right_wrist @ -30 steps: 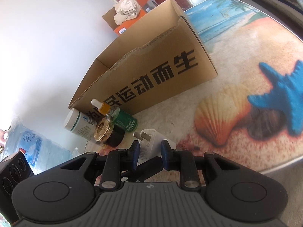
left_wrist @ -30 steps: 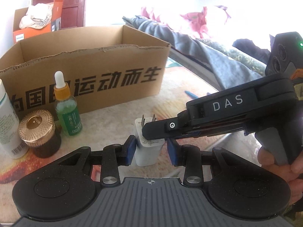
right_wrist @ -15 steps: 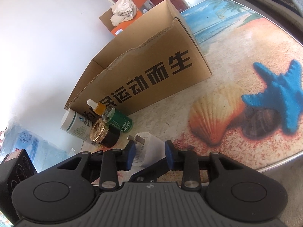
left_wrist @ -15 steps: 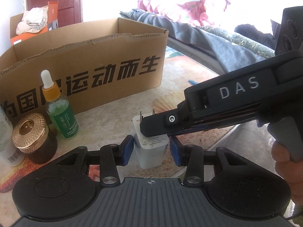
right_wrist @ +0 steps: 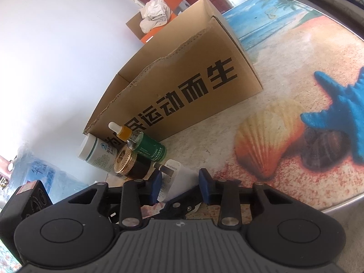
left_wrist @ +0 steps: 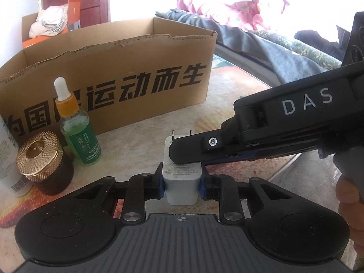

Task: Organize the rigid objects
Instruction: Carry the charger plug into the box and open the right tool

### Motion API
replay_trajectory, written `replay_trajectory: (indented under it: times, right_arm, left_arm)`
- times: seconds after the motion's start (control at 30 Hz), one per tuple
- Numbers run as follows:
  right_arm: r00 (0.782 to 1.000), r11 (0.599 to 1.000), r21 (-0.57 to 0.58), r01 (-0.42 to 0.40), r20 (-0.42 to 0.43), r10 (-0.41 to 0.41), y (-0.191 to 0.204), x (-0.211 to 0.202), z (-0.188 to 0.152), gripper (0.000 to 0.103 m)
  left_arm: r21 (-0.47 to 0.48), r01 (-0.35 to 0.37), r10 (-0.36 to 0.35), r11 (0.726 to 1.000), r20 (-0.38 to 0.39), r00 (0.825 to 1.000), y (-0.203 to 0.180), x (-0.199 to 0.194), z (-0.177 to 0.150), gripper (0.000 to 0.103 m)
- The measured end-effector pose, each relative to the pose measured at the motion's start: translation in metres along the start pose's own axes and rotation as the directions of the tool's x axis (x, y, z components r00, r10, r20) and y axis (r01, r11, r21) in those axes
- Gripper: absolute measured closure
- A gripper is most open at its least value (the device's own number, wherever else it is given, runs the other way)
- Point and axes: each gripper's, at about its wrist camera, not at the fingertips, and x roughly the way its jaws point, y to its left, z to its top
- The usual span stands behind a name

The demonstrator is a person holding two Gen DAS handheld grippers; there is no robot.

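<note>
Charger (left_wrist: 182, 182), white: on the table (left_wrist: 141, 141) before the box (left_wrist: 127, 86), long axis and prongs pointing toward the box. Your left gripper (left_wrist: 182, 183) is closing, pads pinching its sides. Your right gripper (right_wrist: 179, 179) is closing around its prong end, contact unclear.

The charger (left_wrist: 182, 182) is stood on the table (left_wrist: 227, 104) between the closing pads of the left claw (left_wrist: 182, 185), prongs up. The right claw (right_wrist: 179, 183) is brought in from the right of the left claw, its jaws closing, its fingers set around the charger's upper part. Ahead and to the left of the left claw, a dropper bottle (left_wrist: 77, 125), a lidded jar (left_wrist: 43, 161) and a bottle (left_wrist: 9, 154) at the far left are grouped close together on the table. Behind them, an open cardboard box (left_wrist: 127, 72) is set across the table. A smaller box (left_wrist: 50, 27) holding a cloth is placed behind it. Bedding (left_wrist: 261, 31) is piled beyond the table, ahead and to the right.
</note>
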Motion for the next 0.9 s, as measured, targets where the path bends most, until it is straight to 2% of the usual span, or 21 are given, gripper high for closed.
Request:
replay_trajectory:
  times: [0.13,0.27,0.47,0.57,0.73,0.9]
  right_arm:
    - [1.0,1.0,-0.024,-0.006,0.017,0.007,0.008,-0.008,0.002,0.067]
    - [0.998,0.996,-0.089,-0.03,0.055,0.035,0.031,-0.022,0.013,0.067]
    - [0.985,0.972,-0.22,-0.079,0.131,0.11,0.077,-0.039,0.056,0.067]
    - [0.979,0.961,-0.259,-0.099,0.15,0.141,0.094,-0.039,0.088,0.067]
    - [0.985,0.962,-0.254,-0.103,0.111,0.134,0.109,-0.01,0.154,0.066]
    - [0.998,0.977,-0.203,-0.058,-0.003,0.058,0.107,0.048,0.211,0.066]
  left_arm:
    - [-0.001,-0.01,0.01,1.0,0.028,1.0,-0.002,-0.011,0.003,0.077]
    - [0.003,-0.029,0.029,1.0,0.088,0.996,0.0,-0.034,0.018,0.077]
    - [0.009,-0.055,0.052,0.998,0.193,0.98,0.016,-0.065,0.07,0.077]
    - [-0.005,-0.04,0.041,0.999,0.208,0.977,0.031,-0.07,0.106,0.077]
    - [-0.069,-0.022,0.032,0.997,0.147,0.989,0.057,-0.043,0.163,0.077]
    - [-0.154,-0.041,0.041,0.987,-0.006,0.999,0.086,0.016,0.198,0.077]
